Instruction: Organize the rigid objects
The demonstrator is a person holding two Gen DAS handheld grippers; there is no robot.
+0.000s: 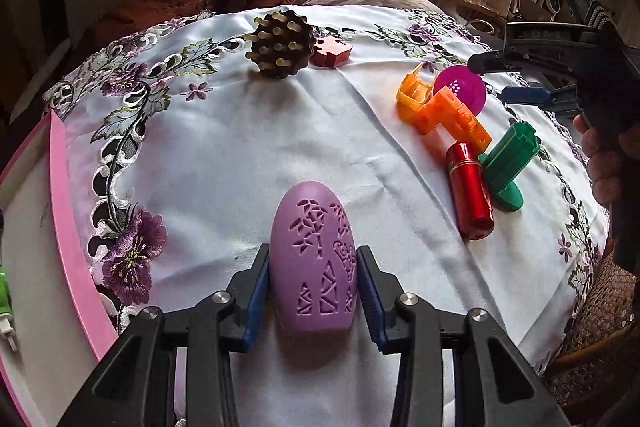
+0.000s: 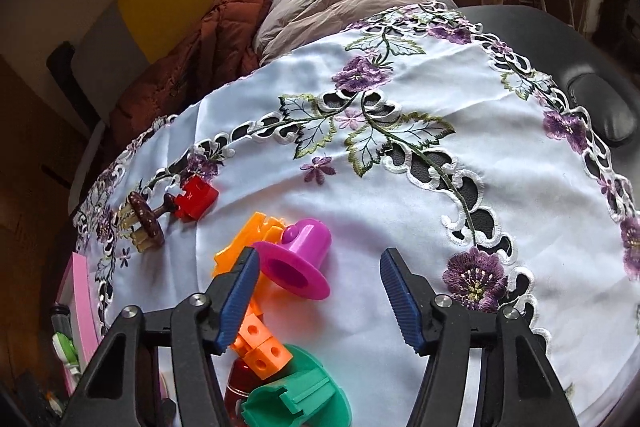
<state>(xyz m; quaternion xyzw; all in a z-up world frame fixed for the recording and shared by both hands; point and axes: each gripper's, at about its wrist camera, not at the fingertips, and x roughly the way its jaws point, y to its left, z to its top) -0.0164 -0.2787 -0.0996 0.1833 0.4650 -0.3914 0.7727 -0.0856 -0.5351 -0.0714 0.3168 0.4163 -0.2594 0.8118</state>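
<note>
Near the front of the embroidered white tablecloth (image 1: 240,147), clamped between left gripper (image 1: 312,291) pads: rigid, smooth, likely light lilac carved plastic egg (image 1: 312,259), best held mid-flank; right gripper (image 2: 316,299) apart, empty.

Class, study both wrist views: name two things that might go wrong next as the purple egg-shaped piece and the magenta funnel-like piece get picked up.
1. The left hand-held gripper clamps the purple egg-shaped piece on its smooth curved sides, so it may squirt out when lifted.
2. The right hand-held gripper is open beside the magenta funnel-like piece, which lies against the orange block piece; closing could nudge the pile.
</note>
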